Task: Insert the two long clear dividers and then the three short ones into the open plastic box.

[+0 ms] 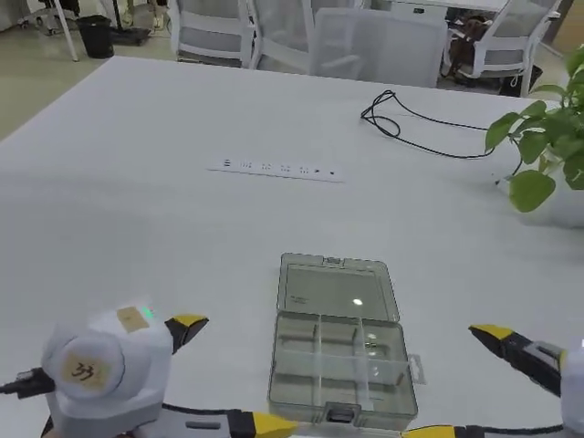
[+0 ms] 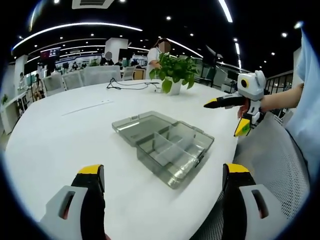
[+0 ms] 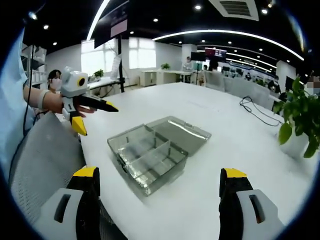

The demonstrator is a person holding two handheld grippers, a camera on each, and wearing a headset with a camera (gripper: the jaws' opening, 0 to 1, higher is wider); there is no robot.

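Note:
The clear plastic box [image 1: 275, 365] lies open at the table's near edge, with its lid [image 1: 338, 292] flat behind it. Clear dividers [image 1: 343, 355] stand inside the base and split it into several compartments. My left gripper [image 1: 228, 374] is open to the left of the box, holding nothing. On the other side of the box my right gripper [image 1: 458, 383] is open and also holds nothing. In the left gripper view the box [image 2: 156, 162] lies ahead of the left gripper [image 2: 162, 172], and the right gripper [image 2: 235, 112] is beyond it. In the right gripper view the box [image 3: 125, 161] lies ahead of the right gripper [image 3: 159, 173], with the left gripper [image 3: 89, 112] to its left.
A white power strip [image 1: 278, 170] lies mid-table. A black cable [image 1: 401, 119] loops at the far right, beside a potted plant [image 1: 547, 146]. Chairs [image 1: 274, 36] stand along the far edge. The table's near edge runs just under both grippers.

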